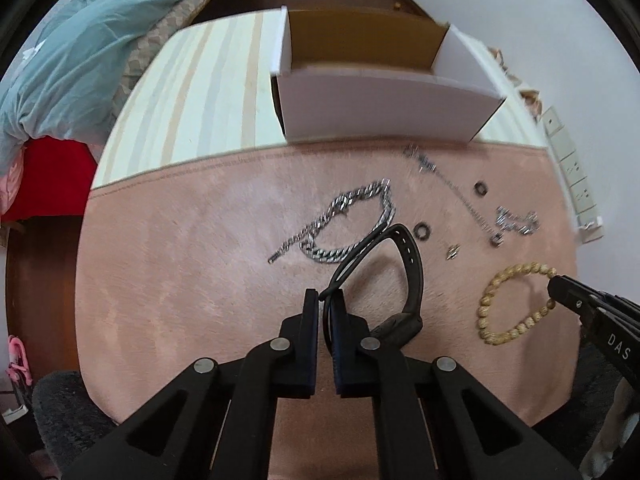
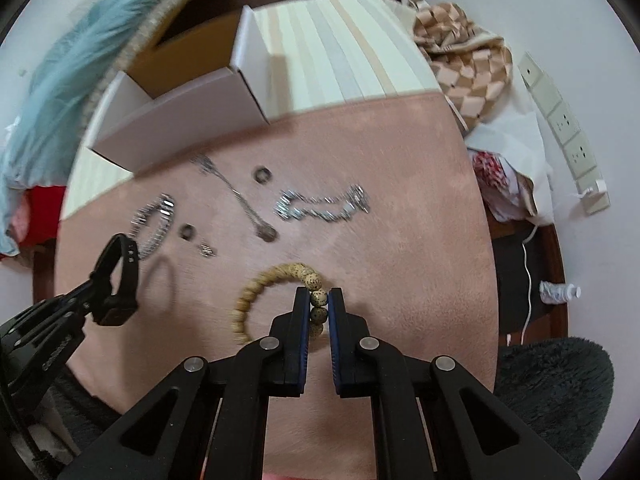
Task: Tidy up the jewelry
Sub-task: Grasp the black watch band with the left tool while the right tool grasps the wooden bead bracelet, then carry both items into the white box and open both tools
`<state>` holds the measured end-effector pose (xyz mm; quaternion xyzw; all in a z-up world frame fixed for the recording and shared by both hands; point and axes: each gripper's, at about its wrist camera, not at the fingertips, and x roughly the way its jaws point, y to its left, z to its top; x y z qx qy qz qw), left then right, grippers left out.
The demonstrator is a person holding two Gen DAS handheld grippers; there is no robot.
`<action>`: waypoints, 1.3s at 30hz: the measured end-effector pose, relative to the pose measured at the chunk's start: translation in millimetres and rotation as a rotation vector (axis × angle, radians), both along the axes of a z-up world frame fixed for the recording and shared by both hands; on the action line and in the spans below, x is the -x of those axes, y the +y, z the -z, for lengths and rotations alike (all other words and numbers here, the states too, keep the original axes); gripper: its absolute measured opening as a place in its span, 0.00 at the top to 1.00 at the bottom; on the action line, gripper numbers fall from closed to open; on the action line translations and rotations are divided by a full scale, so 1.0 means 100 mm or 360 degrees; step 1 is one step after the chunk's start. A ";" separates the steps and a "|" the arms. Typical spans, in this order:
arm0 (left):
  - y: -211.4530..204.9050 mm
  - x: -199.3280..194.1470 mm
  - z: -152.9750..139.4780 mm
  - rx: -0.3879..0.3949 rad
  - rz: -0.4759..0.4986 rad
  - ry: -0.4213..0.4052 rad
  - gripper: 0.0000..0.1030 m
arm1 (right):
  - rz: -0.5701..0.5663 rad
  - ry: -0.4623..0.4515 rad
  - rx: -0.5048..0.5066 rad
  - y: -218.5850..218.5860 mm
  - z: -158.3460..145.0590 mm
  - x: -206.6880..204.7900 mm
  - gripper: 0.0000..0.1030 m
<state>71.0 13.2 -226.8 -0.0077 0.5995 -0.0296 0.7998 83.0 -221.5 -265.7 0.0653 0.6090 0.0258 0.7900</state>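
A pink suede-like mat covers the near part of the table, with a cream, grey and tan striped cloth beyond it. On the striped cloth, at the mat's far edge, stands an open white cardboard box with a brown inside.

The left gripper is pressed together on the thin strap of a black wristband watch, which loops up and to the right of the fingertips; in the right wrist view the watch hangs off the mat, its shadow beside it. The right gripper pinches a tan wooden bead bracelet, several speckled beads caught between its blue-lined pads, while the rest of the loop curves away to the left.

On the mat between the grippers and the box lies a chunky silver curb-link chain, just beyond the watch. Right of it runs a thin silver chain necklace, and a short silver link bracelet lies nearer the mat's right edge. Three small dark rings sit apart among the chains, and a tiny silver stud lies near the closest ring.
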 end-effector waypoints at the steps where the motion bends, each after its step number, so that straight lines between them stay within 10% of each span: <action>1: 0.01 0.00 -0.07 0.0014 -0.0003 -0.0018 0.97 | -0.0011 -0.0024 -0.0017 0.01 -0.07 0.01 0.91; 21: 0.17 -1.00 -1.08 0.0114 -0.0002 -0.0297 0.97 | -0.0219 -0.0448 -0.0205 0.46 -1.50 -1.00 0.91; 39: 0.22 -1.95 -0.63 0.0187 -0.0050 -0.0064 0.87 | -0.0309 -0.0112 -0.0363 0.74 -0.87 -2.22 0.91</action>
